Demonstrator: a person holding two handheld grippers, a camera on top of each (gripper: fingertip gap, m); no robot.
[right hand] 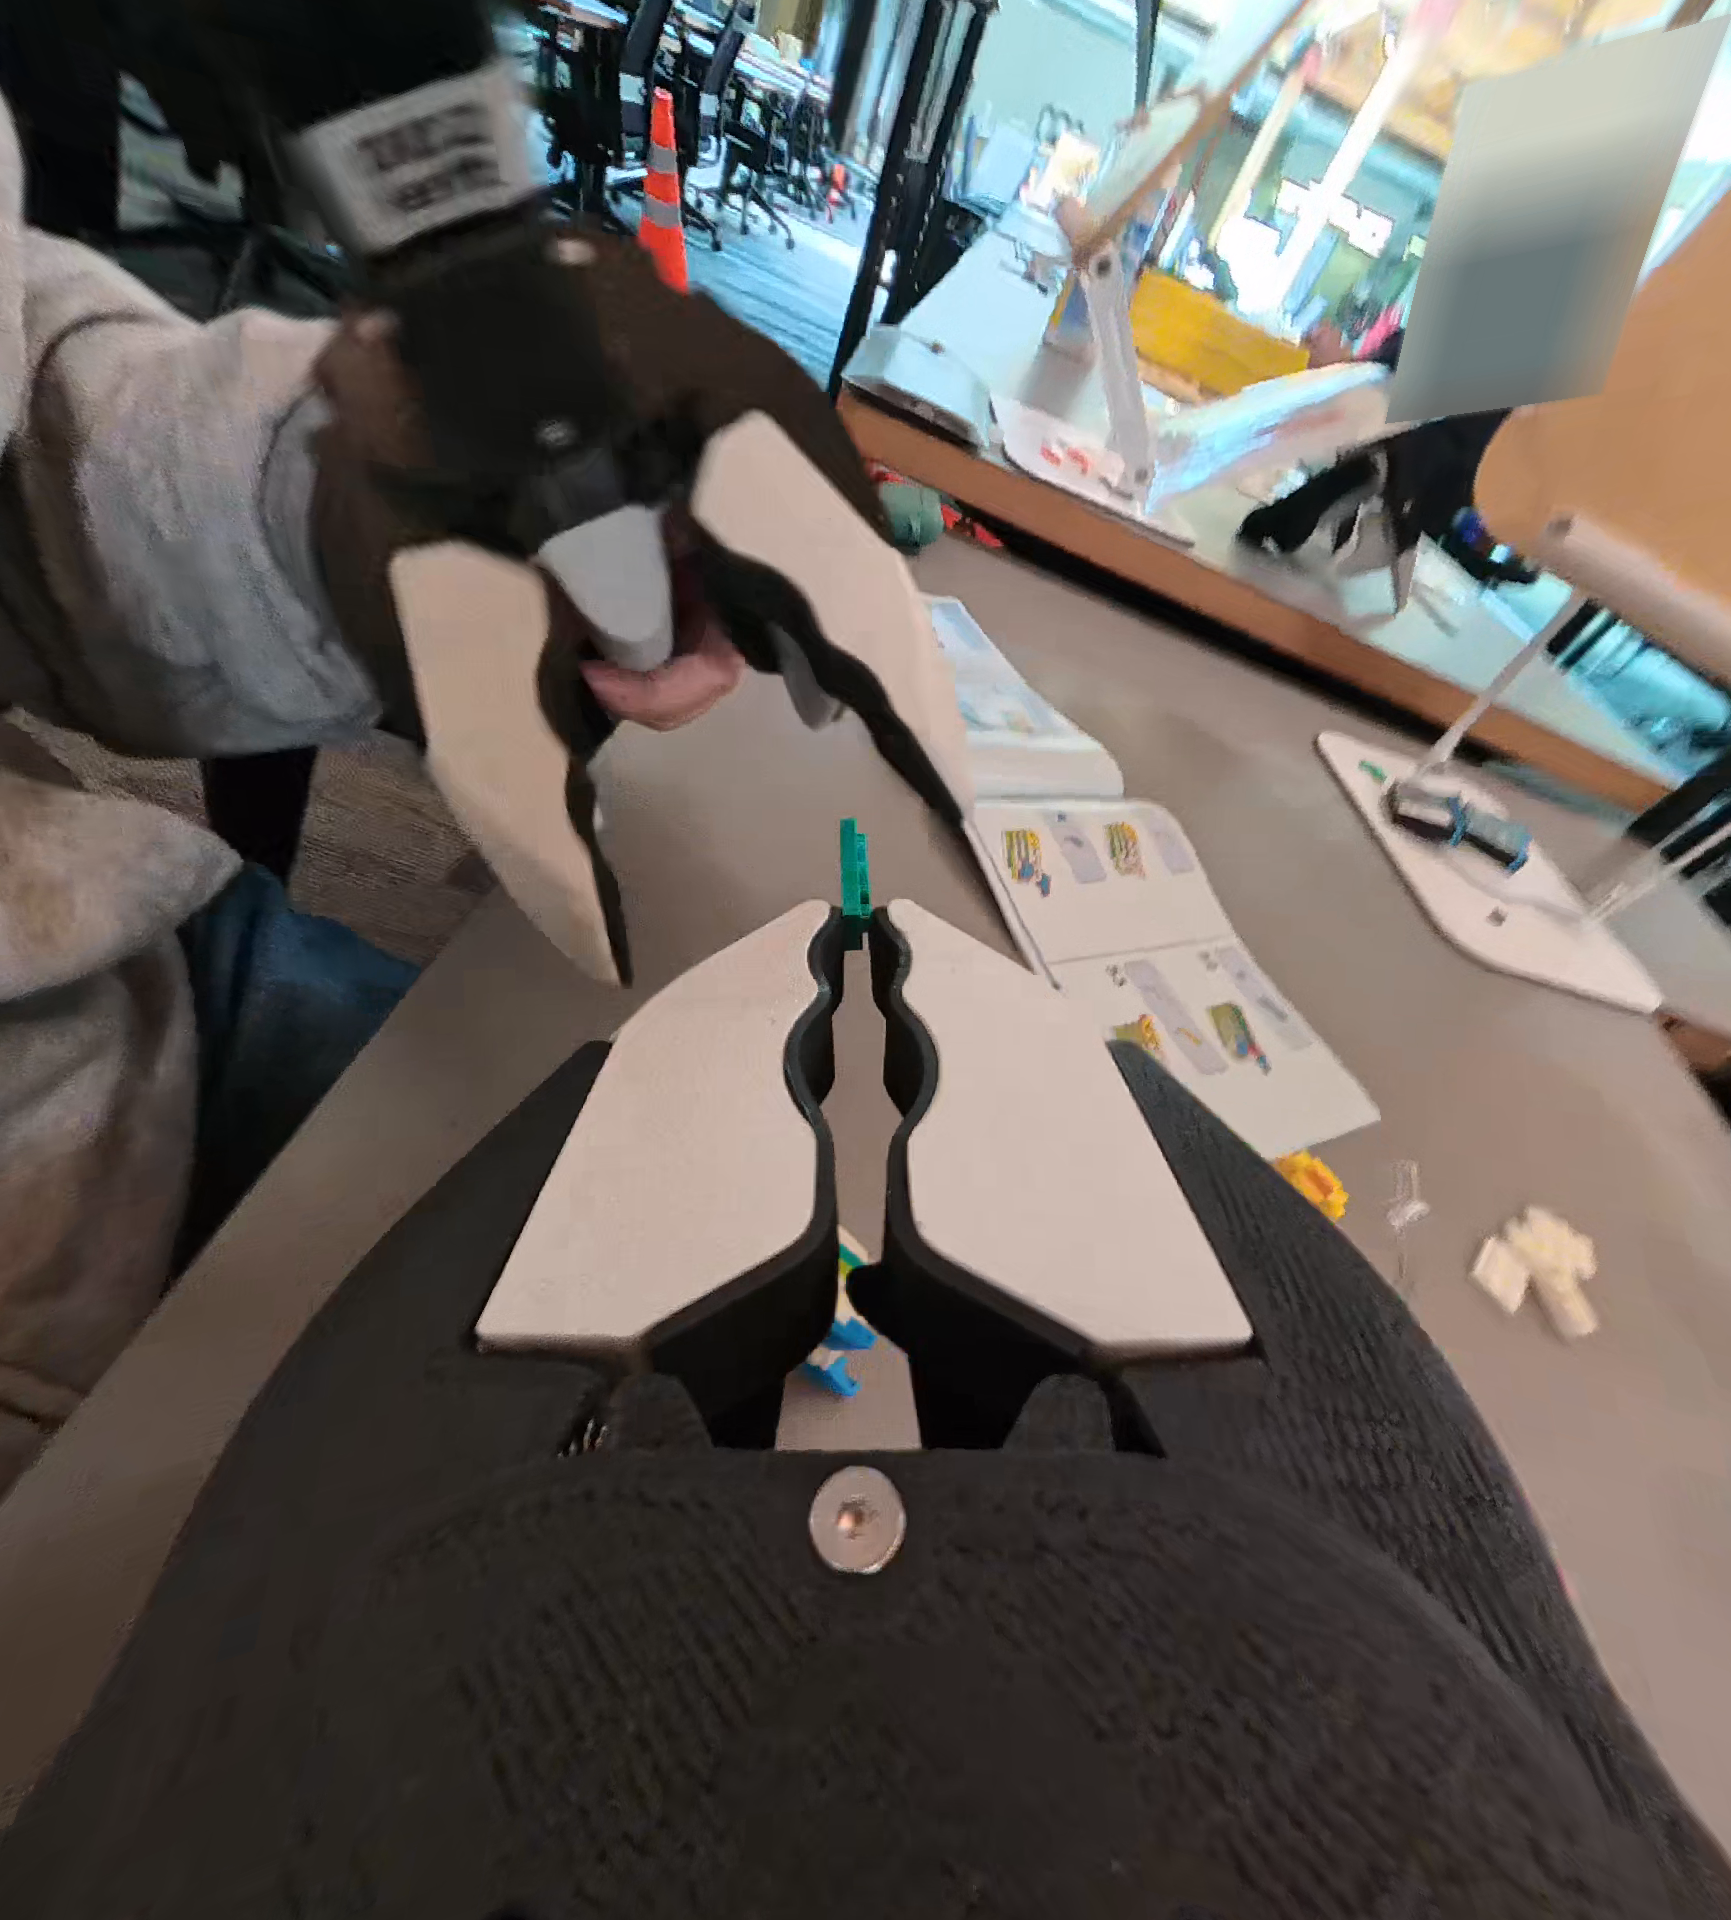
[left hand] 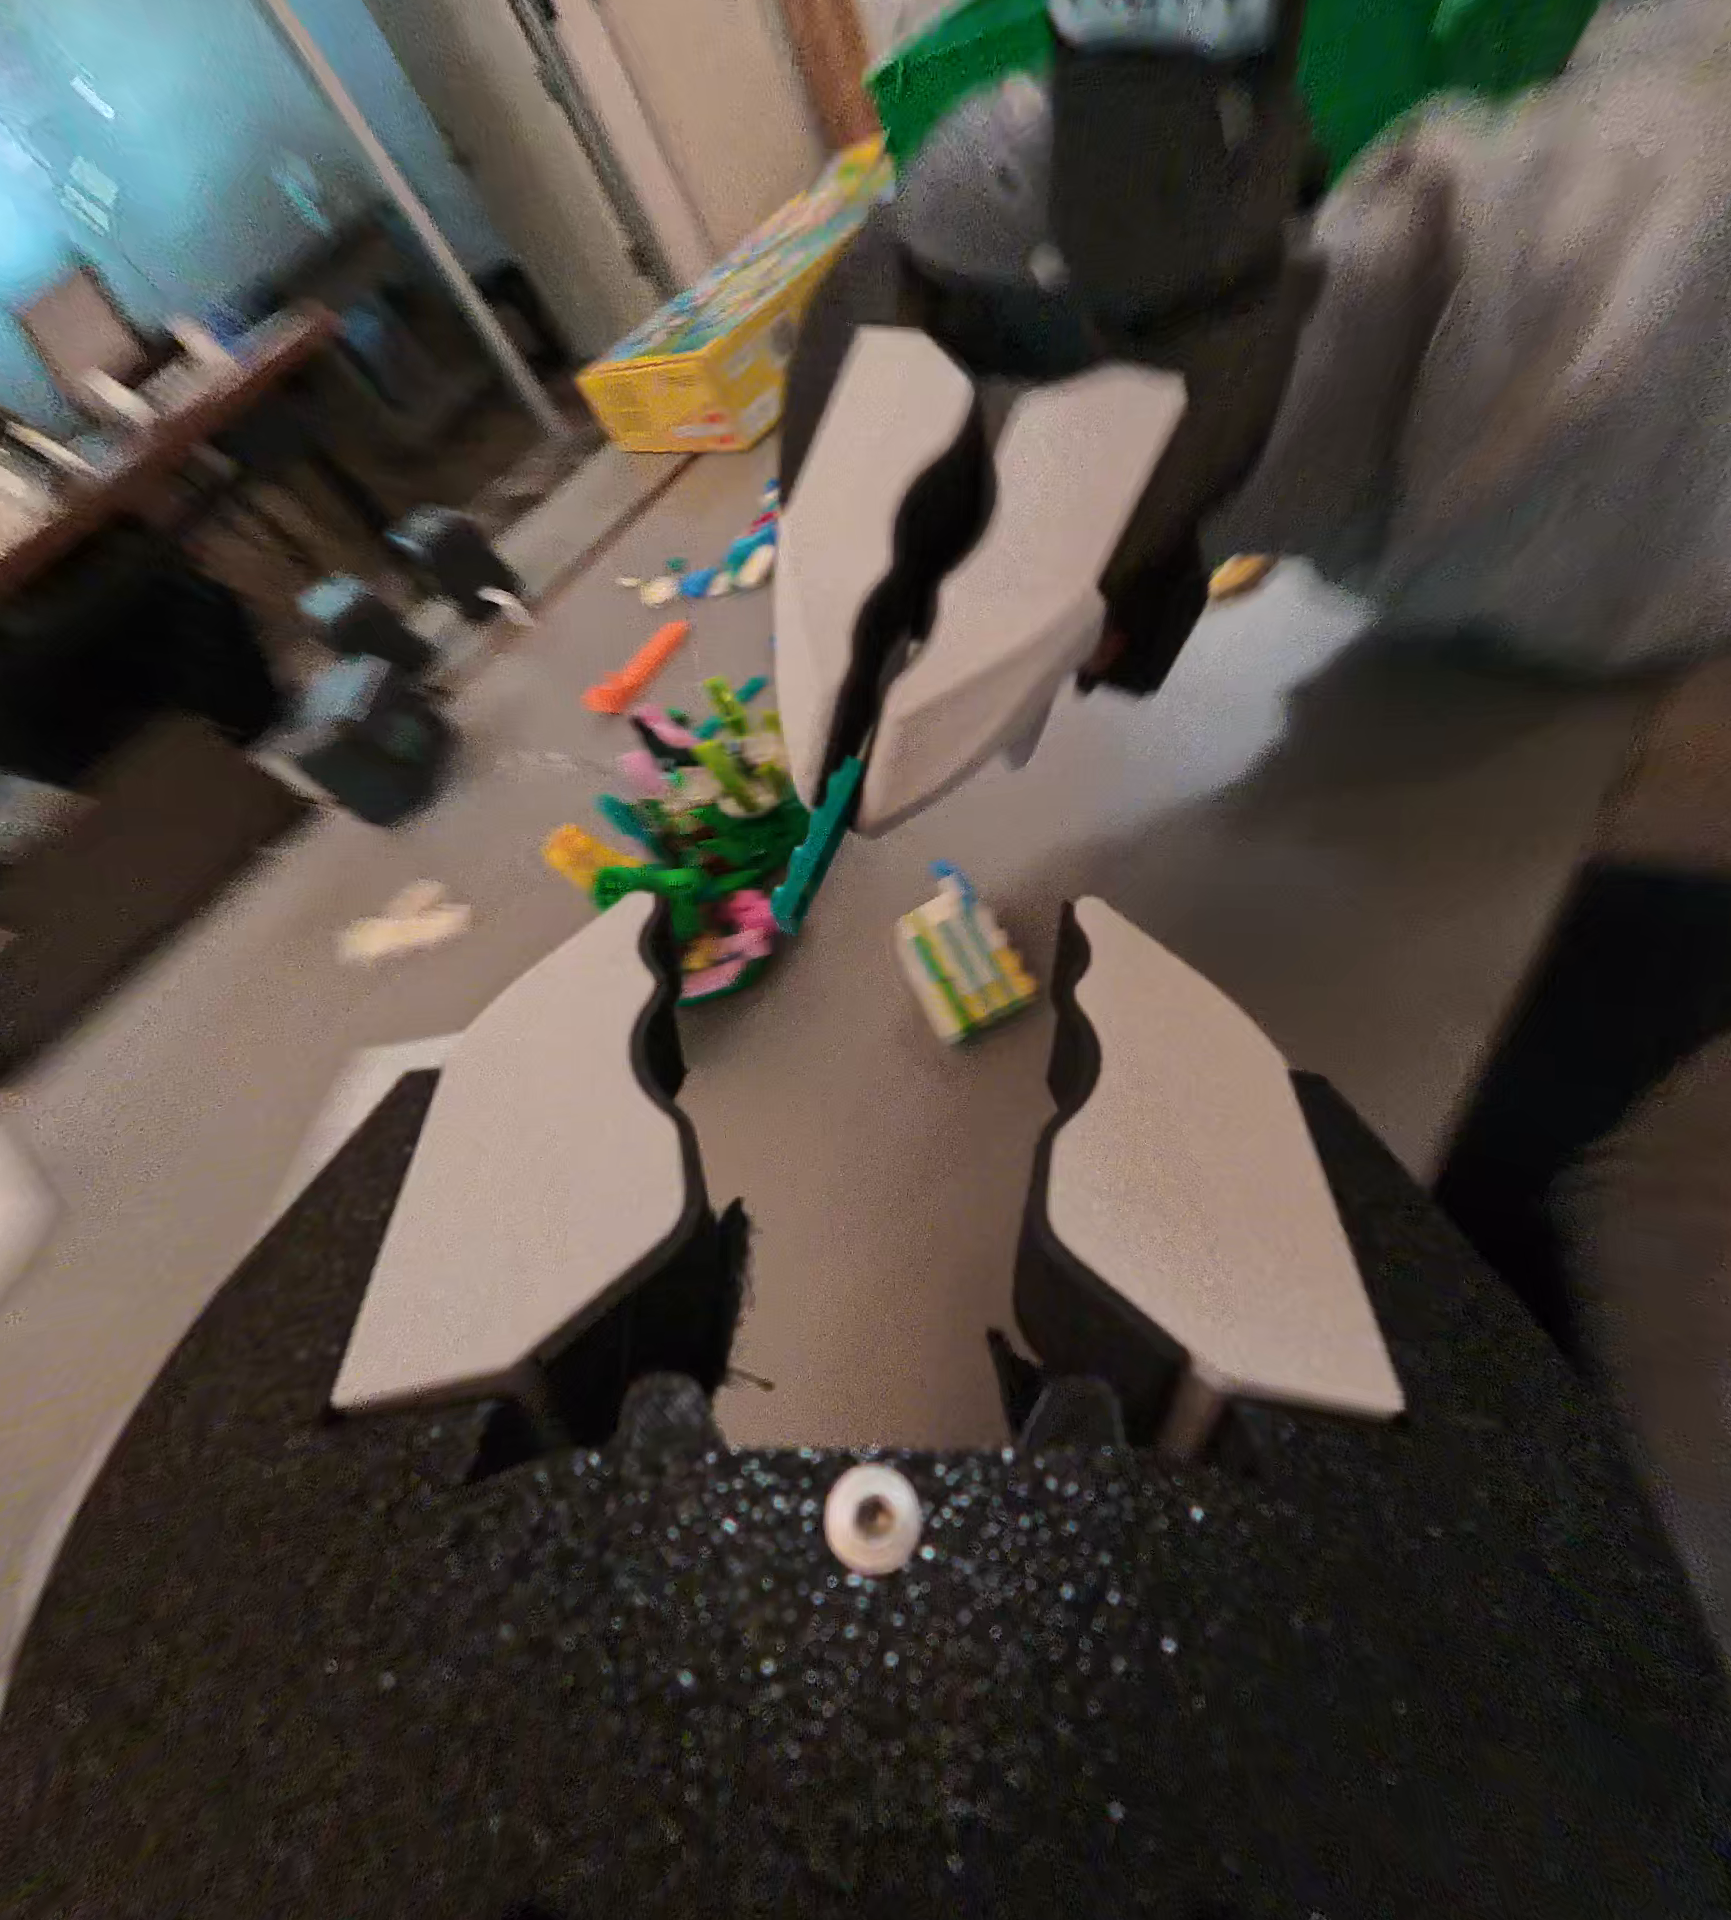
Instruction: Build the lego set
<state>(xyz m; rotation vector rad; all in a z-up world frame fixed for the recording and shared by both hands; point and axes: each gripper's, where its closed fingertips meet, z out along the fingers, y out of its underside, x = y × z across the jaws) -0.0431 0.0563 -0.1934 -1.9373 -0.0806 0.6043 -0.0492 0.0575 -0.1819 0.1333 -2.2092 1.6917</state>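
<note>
Right gripper (right hand: 855, 914): clenched on a thin teal brick piece (right hand: 852, 862), pads pressing its lower end, the rest sticking out past the tips.
Left gripper (left hand: 866, 914): released, jaws wide apart, nothing between them, hovering above the counter (left hand: 840, 1195).
Teal brick piece, place: in the air over the counter, just beside a colourful brick build (left hand: 705, 852).
Nearby: small white-and-green brick block (left hand: 965, 971); open instruction booklet (right hand: 1152, 956); yellow box (left hand: 726, 353) toward the counter's far edge; orange piece (left hand: 637, 670).
</note>
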